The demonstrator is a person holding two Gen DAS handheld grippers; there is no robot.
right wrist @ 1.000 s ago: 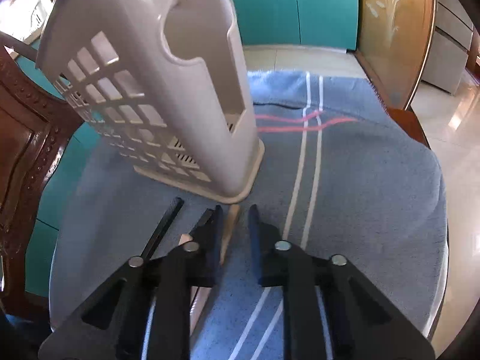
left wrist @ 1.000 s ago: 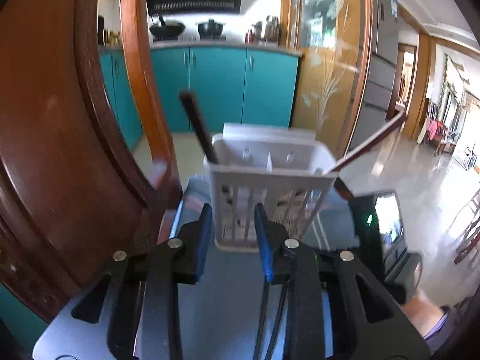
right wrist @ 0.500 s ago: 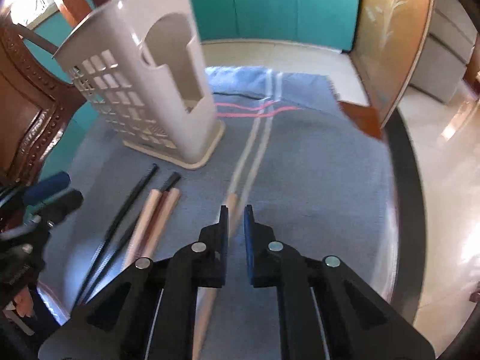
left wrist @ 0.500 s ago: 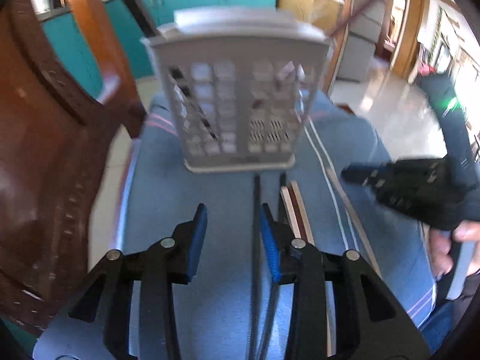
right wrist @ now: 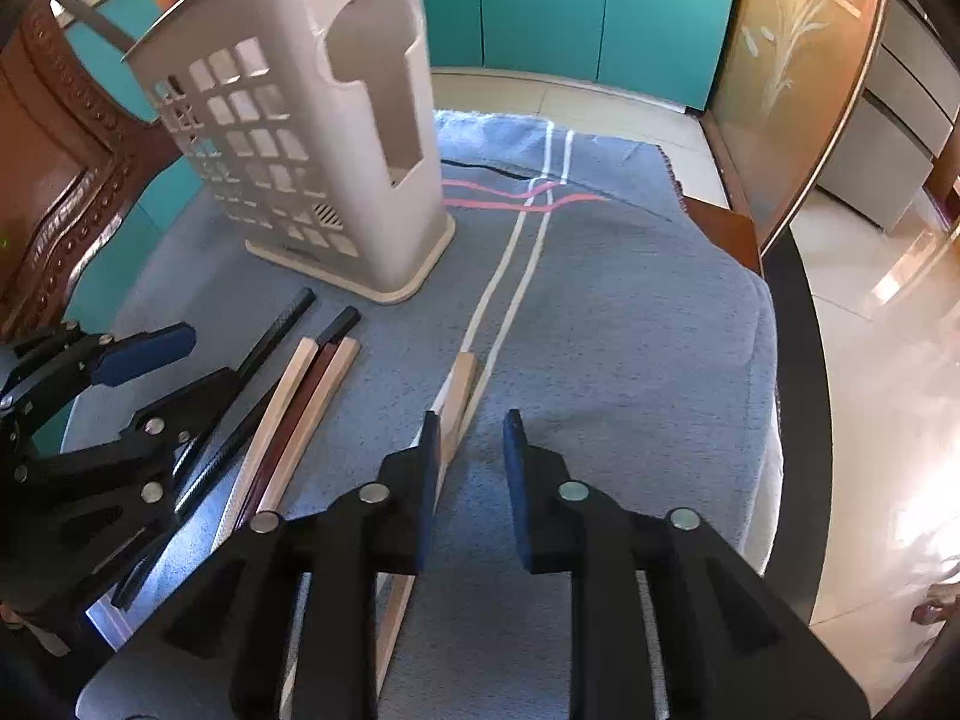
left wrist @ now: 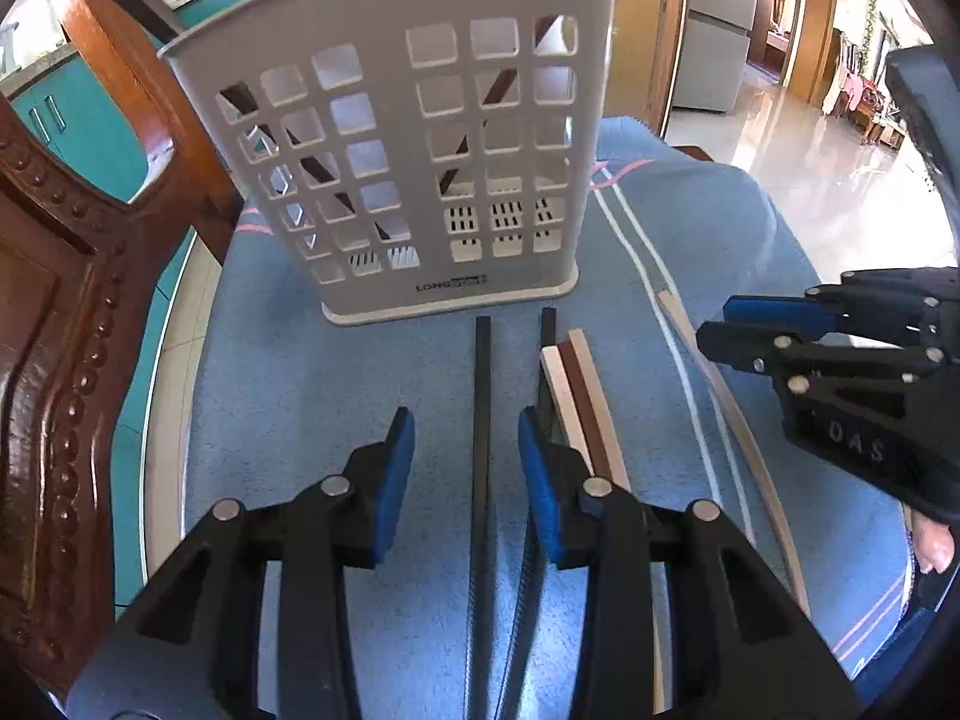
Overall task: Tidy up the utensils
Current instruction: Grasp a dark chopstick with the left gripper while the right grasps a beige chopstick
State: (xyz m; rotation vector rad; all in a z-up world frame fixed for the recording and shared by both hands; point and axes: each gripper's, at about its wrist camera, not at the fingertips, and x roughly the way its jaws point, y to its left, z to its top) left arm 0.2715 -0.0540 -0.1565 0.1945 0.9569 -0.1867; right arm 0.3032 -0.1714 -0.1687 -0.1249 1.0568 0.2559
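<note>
A white slotted utensil basket [left wrist: 420, 156] stands on the blue cloth, with dark chopsticks leaning inside it; it also shows in the right wrist view [right wrist: 312, 138]. Several chopsticks lie in front of it. My left gripper [left wrist: 467, 438] is open with a black chopstick [left wrist: 482, 396] lying between its fingers. A second black one [left wrist: 547, 330] and a pale-and-brown bundle [left wrist: 579, 396] lie just right. My right gripper [right wrist: 471, 438] is open over a single pale wooden chopstick [right wrist: 459, 396], which also shows in the left wrist view [left wrist: 720, 396].
The blue striped cloth [right wrist: 630, 312] covers a round dark table whose edge [right wrist: 798, 360] curves at the right. A carved wooden chair back [left wrist: 54, 330] stands close at the left. Teal cabinets [right wrist: 570, 12] are beyond.
My right gripper has opened from nearly shut. My left gripper has moved closer to the basket and lower, with the black chopstick now between its fingers.
</note>
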